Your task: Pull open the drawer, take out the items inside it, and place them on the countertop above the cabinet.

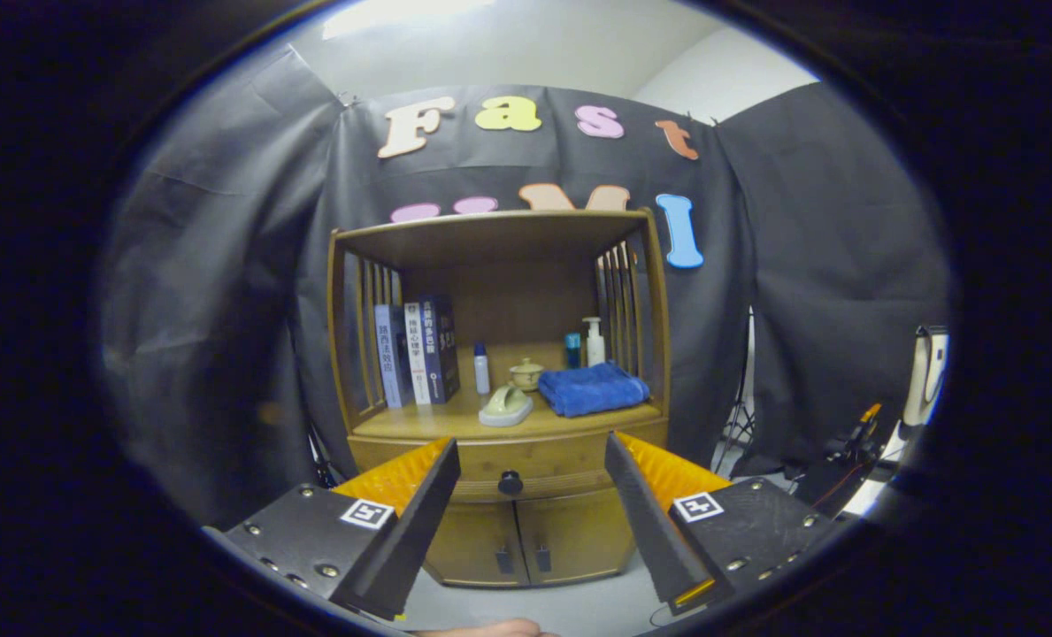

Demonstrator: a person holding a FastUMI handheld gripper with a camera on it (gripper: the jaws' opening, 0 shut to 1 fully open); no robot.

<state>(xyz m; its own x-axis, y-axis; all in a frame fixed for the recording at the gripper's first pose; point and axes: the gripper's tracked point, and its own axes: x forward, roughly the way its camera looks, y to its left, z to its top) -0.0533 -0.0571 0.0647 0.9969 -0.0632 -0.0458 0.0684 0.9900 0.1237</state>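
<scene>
- Wooden cabinet [499,354] stands straight ahead of my gripper [533,460], well beyond the fingertips, front face square to me.
- My gripper's fingers are spread wide, nothing between them but air; released, grasping nothing.
- Drawer [508,460] sits flush with the cabinet front, pushed in, just under the countertop [437,423]. What it holds I cannot tell; the inside is hidden.
- Dark round knob [510,482] is at the drawer's middle and shows in the gap between my fingers, a little nearer my left finger than my right, and far beyond the tips.
- The relation that counts: the knob lies dead ahead along the fingers' line, and the drawer's travel runs straight back toward me. Its long axis runs side to side, across my fingers.
- On the countertop: books [417,352] at the left, a blue folded towel [594,389] at the right, a pale green dish [506,407], a small lidded pot [526,373] and bottles [593,341] behind.
- Judgement: a shut drawer with goods on top fits a job yet to run or one finished with the drawer pushed home.
</scene>
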